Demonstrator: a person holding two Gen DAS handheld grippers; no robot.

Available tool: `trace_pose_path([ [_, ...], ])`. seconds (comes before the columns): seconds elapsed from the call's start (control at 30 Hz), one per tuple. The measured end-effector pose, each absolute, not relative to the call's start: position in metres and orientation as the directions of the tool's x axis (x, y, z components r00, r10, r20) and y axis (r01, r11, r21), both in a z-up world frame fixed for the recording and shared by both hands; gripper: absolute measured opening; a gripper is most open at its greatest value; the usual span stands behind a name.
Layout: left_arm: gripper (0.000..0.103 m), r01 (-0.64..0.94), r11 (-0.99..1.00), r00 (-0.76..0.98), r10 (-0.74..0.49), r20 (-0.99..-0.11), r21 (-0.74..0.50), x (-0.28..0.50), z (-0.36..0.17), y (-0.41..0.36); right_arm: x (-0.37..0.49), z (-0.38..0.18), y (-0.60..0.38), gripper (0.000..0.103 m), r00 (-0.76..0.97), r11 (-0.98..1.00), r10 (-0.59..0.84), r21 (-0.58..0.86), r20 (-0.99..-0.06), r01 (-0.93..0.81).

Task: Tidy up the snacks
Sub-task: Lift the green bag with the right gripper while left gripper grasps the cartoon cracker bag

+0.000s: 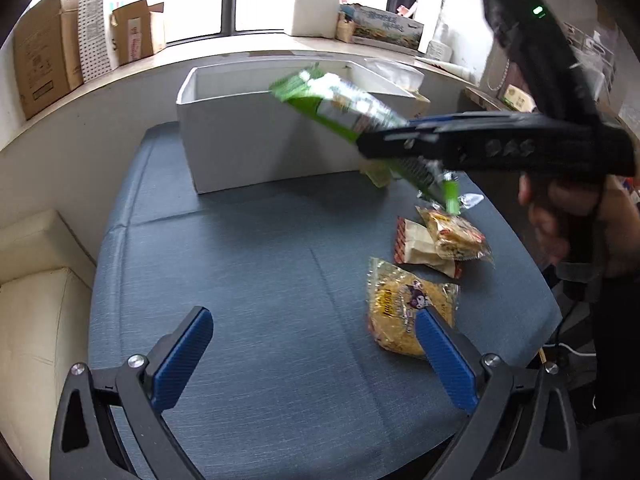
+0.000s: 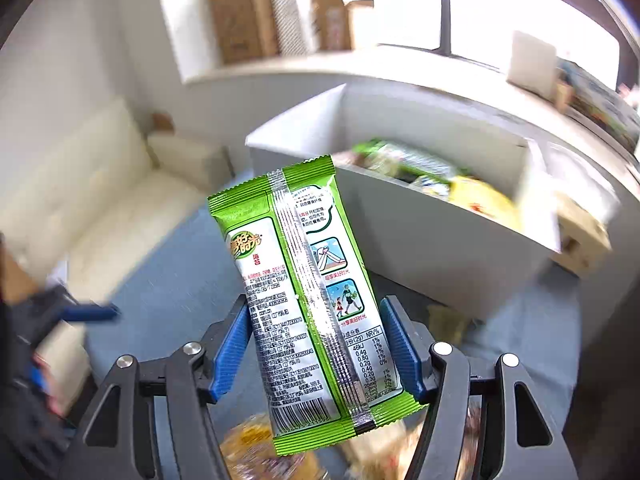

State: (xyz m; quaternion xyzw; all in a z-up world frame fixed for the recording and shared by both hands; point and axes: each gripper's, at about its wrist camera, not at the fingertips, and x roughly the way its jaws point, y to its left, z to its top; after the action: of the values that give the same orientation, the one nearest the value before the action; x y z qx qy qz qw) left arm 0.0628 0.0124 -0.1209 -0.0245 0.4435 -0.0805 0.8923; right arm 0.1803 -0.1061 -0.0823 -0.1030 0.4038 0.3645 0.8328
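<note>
My right gripper (image 2: 312,344) is shut on a green and white snack packet (image 2: 308,304), held upright in the air in front of the white box (image 2: 420,240). In the left wrist view the same packet (image 1: 340,108) sits in the right gripper (image 1: 384,144), close to the box (image 1: 240,136). The box holds several snacks (image 2: 424,176). My left gripper (image 1: 316,344) is open and empty, low over the blue cushion (image 1: 248,280). A yellow noodle packet (image 1: 400,308) lies beside its right finger. Two more snack packets (image 1: 444,240) lie further back.
A cream sofa (image 1: 36,300) stands to the left. A window sill with cardboard boxes (image 1: 52,48) runs behind the white box. A small packet (image 1: 376,174) lies by the box's front right corner.
</note>
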Motion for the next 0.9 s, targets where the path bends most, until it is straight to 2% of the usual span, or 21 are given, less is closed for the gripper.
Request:
trace_pose_path([
  [0.1,0.103,0.193,0.976,0.560,-0.193,-0.806,-0.100,0.069,-0.131,-0.017,0.154,-0.057,-0.148,0.069,0.470,0.752,0.539,0.149,-0.699,-0.642],
  [0.23,0.103,0.272,0.959,0.523,-0.213,-0.826,-0.075,0.079,-0.144,-0.057,0.123,-0.041,-0.192,0.069,0.563,0.824,0.490,0.142,-0.665,-0.549],
  [0.47,0.103,0.312,0.950,0.471,-0.140,-0.871,0.016,0.099,-0.180,-0.097,0.106,-0.064,-0.262,0.069,0.599,0.886,0.446,0.236,-0.665,-0.398],
  [0.6,0.102,0.297,0.955,0.438,-0.142,-0.887,-0.006,0.105,-0.193,-0.098,0.101,-0.076,-0.286,0.069,0.589,0.887,0.456,0.291,-0.667,-0.358],
  [0.73,0.088,0.286,0.958,0.454,-0.154,-0.878,-0.020,0.104,-0.191,-0.092,0.101,-0.081,-0.290,0.069,0.591,0.890,0.452,0.296,-0.668,-0.347],
  [0.9,0.085,0.266,0.963,0.469,-0.176,-0.865,-0.052,0.101,-0.183,-0.080,0.102,-0.084,-0.285,0.069,0.583,0.883,0.463,0.293,-0.668,-0.366],
])
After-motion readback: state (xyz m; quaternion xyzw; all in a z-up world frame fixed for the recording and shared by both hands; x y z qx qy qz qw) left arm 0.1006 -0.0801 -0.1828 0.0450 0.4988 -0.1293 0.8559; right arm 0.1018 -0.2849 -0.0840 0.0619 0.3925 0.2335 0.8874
